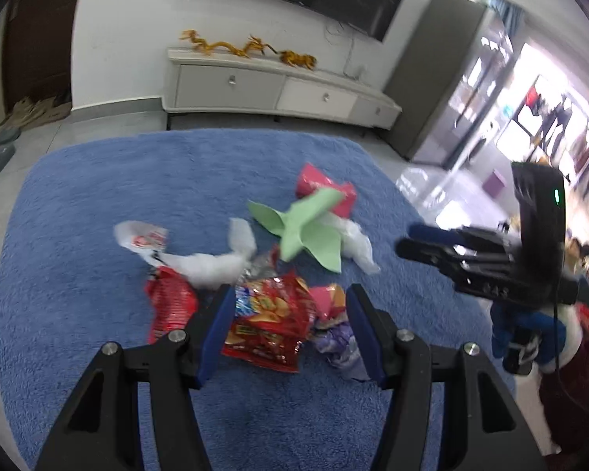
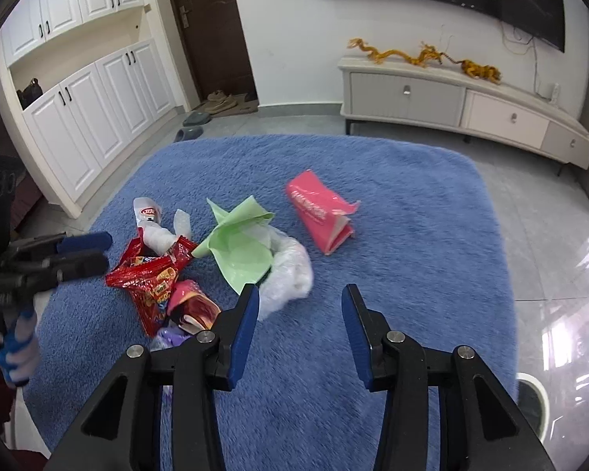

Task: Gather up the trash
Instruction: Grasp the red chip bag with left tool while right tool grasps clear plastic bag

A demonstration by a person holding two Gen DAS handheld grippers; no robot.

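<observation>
Left gripper (image 1: 288, 329) wide over red chip bag (image 1: 269, 322) at frame centre, right gripper (image 2: 300, 329) wide, empty; slippery foil may slide out.

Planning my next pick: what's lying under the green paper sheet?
Under the green paper sheet, a clear crumpled plastic bag sticks out on its right side. Whatever else lies beneath the sheet's middle is covered.

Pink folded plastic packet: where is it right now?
The pink folded plastic packet lies on the blue fluffy rug, right of the green paper sheet, apart from the main pile.
</observation>
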